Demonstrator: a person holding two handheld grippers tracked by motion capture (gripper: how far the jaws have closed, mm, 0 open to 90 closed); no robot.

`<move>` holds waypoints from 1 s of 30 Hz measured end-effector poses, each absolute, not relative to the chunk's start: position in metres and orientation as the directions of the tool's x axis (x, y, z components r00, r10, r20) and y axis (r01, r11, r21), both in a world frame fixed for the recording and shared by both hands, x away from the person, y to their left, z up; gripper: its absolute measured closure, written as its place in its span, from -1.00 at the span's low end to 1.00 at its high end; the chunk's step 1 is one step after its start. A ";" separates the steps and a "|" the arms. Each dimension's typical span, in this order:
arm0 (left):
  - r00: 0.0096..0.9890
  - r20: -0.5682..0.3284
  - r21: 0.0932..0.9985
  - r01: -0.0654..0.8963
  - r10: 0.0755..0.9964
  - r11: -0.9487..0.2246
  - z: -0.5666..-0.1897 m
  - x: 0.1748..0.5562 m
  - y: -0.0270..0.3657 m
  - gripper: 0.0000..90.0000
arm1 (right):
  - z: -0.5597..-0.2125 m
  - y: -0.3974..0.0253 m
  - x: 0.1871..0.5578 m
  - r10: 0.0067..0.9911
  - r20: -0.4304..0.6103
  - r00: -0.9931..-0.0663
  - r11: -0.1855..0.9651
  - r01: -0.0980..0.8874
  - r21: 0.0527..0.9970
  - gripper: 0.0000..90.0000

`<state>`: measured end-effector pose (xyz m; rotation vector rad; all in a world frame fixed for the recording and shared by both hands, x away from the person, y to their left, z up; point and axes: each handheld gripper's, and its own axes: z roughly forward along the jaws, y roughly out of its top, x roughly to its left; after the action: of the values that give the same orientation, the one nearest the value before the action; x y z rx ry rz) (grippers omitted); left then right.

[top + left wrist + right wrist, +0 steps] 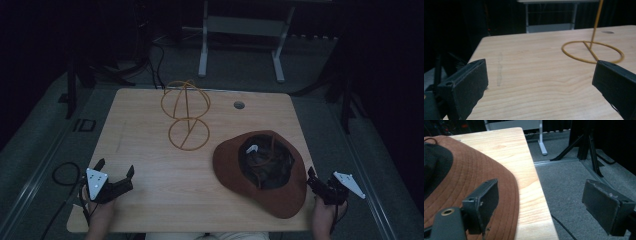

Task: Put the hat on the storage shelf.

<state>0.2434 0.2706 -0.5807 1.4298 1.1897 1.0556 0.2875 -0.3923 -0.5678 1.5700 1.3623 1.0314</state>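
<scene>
High view shows the wooden table with a brown hat lying upside down at its near right corner, dark lining up, its brim past the near edge. A wire stand sits far of centre, its top cut off in the left gripper view. Bare wood lies between. The left gripper and right gripper gape, holding nothing.

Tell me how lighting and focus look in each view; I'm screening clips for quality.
High view: dim, room black beyond the table, hat readable. Left gripper view: brighter, wire stand sharp, near jaws soft. Right gripper view: hat brim clear, jaws slightly blurred.
</scene>
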 end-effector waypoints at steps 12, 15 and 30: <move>0.204 0.036 0.989 0.135 0.978 -0.065 -0.576 0.237 0.259 -0.98 | -0.551 -0.393 0.291 0.989 0.148 0.007 -0.137 0.426 0.894 -0.68; 0.205 0.048 0.983 0.162 0.978 -0.082 -0.574 0.236 0.257 -0.98 | -0.537 -0.386 0.293 0.983 0.173 -0.058 -0.129 0.449 0.884 -0.69; 0.313 0.015 0.982 0.174 0.949 -0.073 -0.568 0.230 0.240 -0.98 | -0.498 -0.336 0.326 0.970 0.108 -0.216 0.020 0.520 0.854 -0.74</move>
<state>0.2302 0.2396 -0.5678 1.5089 1.0765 0.9092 0.3264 -0.3357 -0.4982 1.5188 1.7787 1.1152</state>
